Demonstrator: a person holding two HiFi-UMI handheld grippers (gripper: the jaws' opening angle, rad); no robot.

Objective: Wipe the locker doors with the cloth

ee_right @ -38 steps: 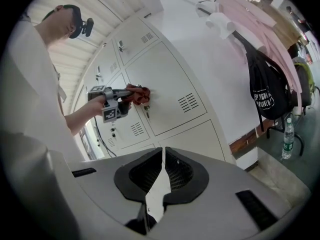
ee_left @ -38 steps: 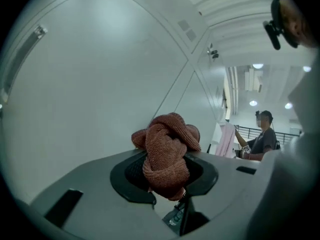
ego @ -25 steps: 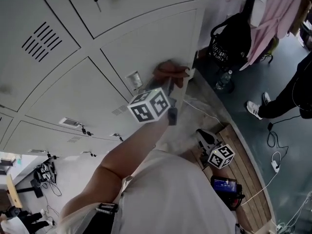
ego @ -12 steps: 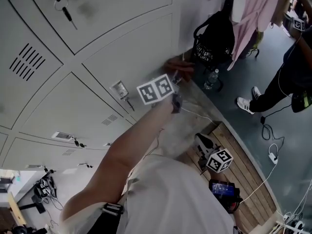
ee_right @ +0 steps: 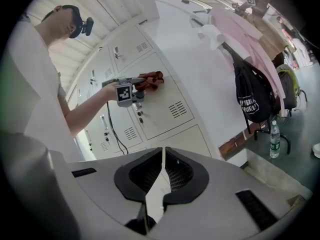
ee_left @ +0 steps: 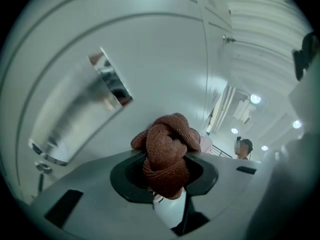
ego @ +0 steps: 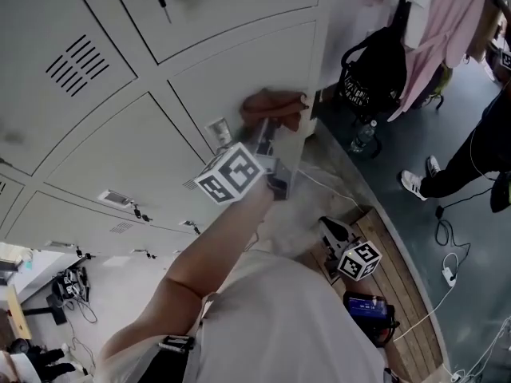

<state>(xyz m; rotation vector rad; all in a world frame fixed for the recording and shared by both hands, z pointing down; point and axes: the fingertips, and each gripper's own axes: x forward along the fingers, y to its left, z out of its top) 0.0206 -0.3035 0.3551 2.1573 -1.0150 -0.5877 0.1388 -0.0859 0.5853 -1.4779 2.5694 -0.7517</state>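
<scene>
The left gripper (ee_left: pixel 166 181) pinches a rust-brown knitted cloth (ego: pixel 275 108) between its jaws and presses it on a pale grey metal locker door (ego: pixel 231 74), close to the right edge of the door and near the small lock plate (ego: pixel 218 128). The right gripper (ee_right: pixel 162 176) hangs low, well apart from the lockers, with its jaws pressed together on nothing.

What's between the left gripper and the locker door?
The cloth: the left gripper is shut on it, and it sits bunched against the locker door. The left gripper view shows it best.
</scene>
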